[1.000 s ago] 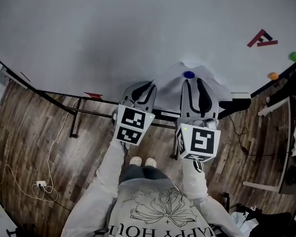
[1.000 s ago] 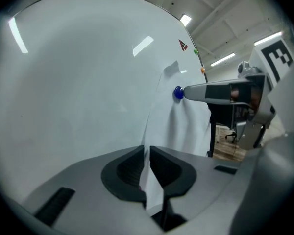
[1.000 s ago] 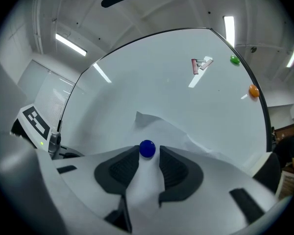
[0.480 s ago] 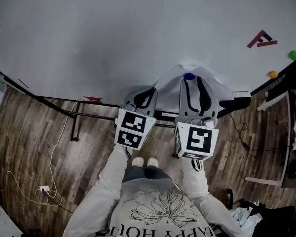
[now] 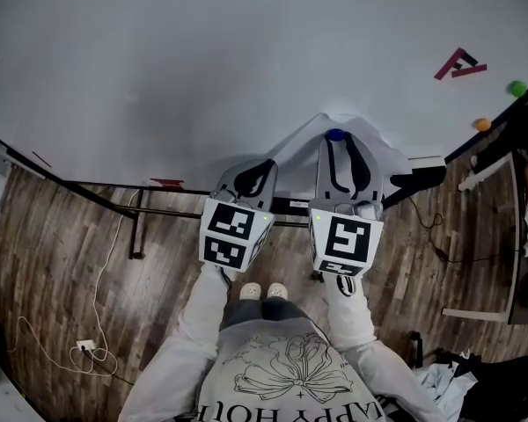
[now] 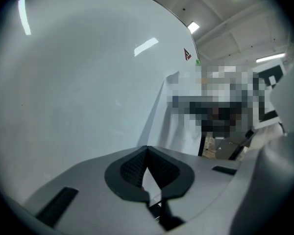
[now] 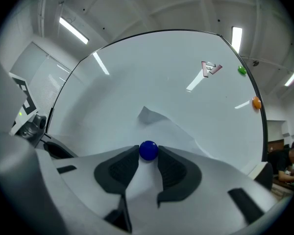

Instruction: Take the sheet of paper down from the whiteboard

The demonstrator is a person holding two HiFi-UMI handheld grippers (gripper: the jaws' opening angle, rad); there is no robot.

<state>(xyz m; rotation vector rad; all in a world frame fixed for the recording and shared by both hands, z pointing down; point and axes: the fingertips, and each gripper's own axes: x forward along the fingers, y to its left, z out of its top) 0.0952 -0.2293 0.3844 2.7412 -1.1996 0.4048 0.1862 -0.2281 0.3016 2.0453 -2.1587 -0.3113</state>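
Paper point(image 7: 179, 131) hangs low on the whiteboard point(image 5: 202, 60), pinned by a blue magnet point(image 7: 148, 150), its upper corner curling off. Your left tool point(image 6: 147, 148) is clenched on the paper's left edge. Your right tool point(image 7: 148, 156) has just been closing and grips the magnet at its tips. Bare board lies above and left.
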